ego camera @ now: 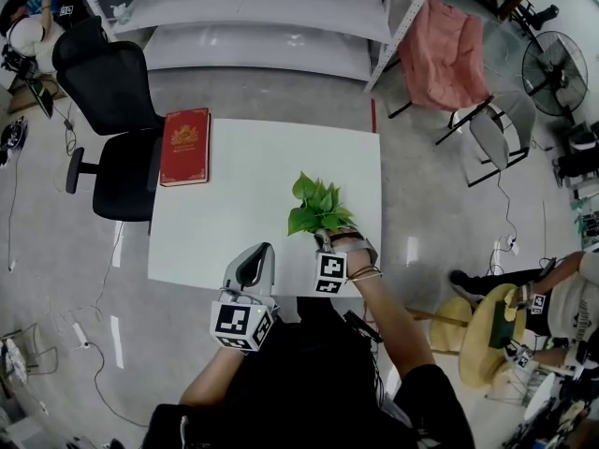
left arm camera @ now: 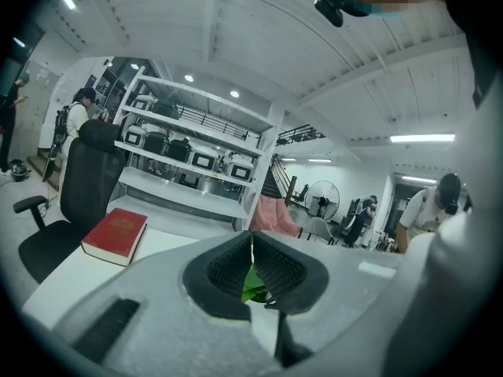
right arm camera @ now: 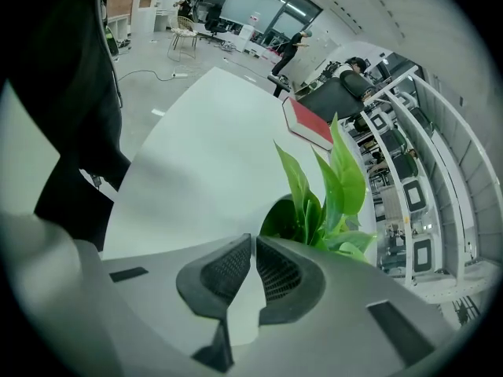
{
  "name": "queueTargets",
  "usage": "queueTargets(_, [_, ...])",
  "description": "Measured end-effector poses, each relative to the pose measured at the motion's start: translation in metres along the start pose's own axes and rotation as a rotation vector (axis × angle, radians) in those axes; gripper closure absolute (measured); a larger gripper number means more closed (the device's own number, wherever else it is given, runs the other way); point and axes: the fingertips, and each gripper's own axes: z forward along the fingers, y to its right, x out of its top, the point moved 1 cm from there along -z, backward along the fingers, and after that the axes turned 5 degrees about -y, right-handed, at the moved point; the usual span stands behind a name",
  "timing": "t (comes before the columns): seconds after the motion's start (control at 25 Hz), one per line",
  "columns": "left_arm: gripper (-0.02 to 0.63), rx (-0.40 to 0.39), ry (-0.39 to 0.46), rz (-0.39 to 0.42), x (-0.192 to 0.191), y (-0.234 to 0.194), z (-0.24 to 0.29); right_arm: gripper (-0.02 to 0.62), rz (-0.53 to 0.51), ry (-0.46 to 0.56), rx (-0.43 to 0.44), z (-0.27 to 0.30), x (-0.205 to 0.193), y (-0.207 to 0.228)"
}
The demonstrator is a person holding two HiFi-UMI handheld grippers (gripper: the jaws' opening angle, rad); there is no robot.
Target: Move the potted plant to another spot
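The white tabletop [ego camera: 234,204] fills most of what lies below me. A red book [ego camera: 185,146] lies flat at its far left corner, well apart from everything else.

The potted plant [ego camera: 318,209] is in the near right part of the tabletop, close to the edge where I stand. From above, its leaves spread over the pot and hide it, so I cannot tell whether the base rests on the surface or has come off it.

My right gripper [right arm camera: 253,242] is pressed right up to the plant. Its jaws are drawn almost together, with only a thin pale strip between them. The dark mouth of the pot [right arm camera: 277,220] sits just past their tips, so I judge they are clenched on the rim.

My left gripper [left arm camera: 252,246] hangs beside the right one, near the tabletop's front edge and just to the left. Its jaws are closed on nothing; a green leaf shows only through the gap behind them.

As I read it, the grasp is made and the move itself is not finished. I cannot tell whether this spot is the start or the goal. What seems left is to set the plant upright on a free part of the tabletop and release the rim.
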Motion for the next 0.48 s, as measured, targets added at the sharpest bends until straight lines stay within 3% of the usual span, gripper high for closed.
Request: queueTargets(0.48, [0.584, -0.042, -0.005, 0.003, -0.010, 0.012, -0.025, 0.568, 0.010, -0.024, 0.047, -0.024, 0.013, -0.064])
